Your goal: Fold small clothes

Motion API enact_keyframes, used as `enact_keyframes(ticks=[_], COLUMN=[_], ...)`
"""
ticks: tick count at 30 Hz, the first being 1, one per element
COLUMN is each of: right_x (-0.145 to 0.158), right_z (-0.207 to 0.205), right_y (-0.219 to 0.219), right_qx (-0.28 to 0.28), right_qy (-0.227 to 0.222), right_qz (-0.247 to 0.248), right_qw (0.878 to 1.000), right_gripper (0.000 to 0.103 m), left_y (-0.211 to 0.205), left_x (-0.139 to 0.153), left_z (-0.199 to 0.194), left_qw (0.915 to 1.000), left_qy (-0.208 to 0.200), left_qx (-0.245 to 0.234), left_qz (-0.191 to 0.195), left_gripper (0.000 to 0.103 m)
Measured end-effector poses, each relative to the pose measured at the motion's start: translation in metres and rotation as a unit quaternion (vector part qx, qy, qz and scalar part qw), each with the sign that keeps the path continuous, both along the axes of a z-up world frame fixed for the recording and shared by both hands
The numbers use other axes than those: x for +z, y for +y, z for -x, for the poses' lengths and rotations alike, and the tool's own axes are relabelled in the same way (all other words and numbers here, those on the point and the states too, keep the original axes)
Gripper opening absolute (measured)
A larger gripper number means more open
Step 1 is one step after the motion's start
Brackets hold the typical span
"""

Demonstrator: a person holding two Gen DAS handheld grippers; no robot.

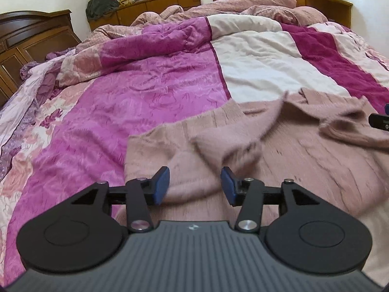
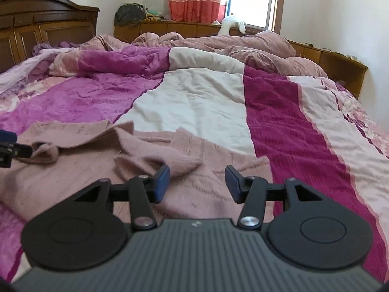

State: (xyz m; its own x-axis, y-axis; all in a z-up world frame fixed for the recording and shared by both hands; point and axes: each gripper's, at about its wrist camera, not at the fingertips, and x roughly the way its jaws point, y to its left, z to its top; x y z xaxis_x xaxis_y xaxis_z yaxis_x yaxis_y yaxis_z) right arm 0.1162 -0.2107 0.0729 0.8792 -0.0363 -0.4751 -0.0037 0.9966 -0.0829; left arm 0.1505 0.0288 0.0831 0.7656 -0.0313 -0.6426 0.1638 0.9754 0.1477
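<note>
A dusty-pink knitted sweater (image 1: 279, 160) lies spread on the striped quilt (image 1: 155, 92) of the bed, filling the lower right of the left wrist view and the lower left and centre of the right wrist view. Both sleeves are folded in across the body.

The left gripper (image 1: 195, 186) stands partly open above the sweater's lower left part, with nothing between its blue pads (image 1: 161, 185). The right gripper (image 2: 197, 184) is likewise half open over the sweater's right part, its pads clear of the knit.

This looks like the pause between folds: sleeves in, body not yet doubled over. The next move probably calls for each gripper to pinch one corner of the near hem and carry it toward the collar, keeping both sides level.
</note>
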Motion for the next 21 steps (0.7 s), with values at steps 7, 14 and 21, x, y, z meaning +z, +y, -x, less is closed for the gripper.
enact_keyframes(ticks=[7, 14, 21], right_x=[-0.007, -0.025, -0.037], right_z=[0.026, 0.022, 0.021], right_y=[0.007, 0.014, 0.012], right_qx=[0.019, 0.022, 0.017], right_qy=[0.011, 0.048, 0.065], right_qz=[-0.036, -0.037, -0.048], right_qw=[0.999, 0.998, 0.997], right_gripper=[0.052, 0.052, 0.052], left_y=[-0.003, -0.020, -0.037], left_x=[0.001, -0.004, -0.027], left_z=[0.028, 0.019, -0.007], left_qw=[0.9986, 0.9956, 0.9912], left_qy=[-0.006, -0.012, -0.023], left_qx=[-0.036, -0.066, -0.073], left_qz=[-0.038, -0.066, -0.108], left_gripper=[0.055, 0.055, 0.055])
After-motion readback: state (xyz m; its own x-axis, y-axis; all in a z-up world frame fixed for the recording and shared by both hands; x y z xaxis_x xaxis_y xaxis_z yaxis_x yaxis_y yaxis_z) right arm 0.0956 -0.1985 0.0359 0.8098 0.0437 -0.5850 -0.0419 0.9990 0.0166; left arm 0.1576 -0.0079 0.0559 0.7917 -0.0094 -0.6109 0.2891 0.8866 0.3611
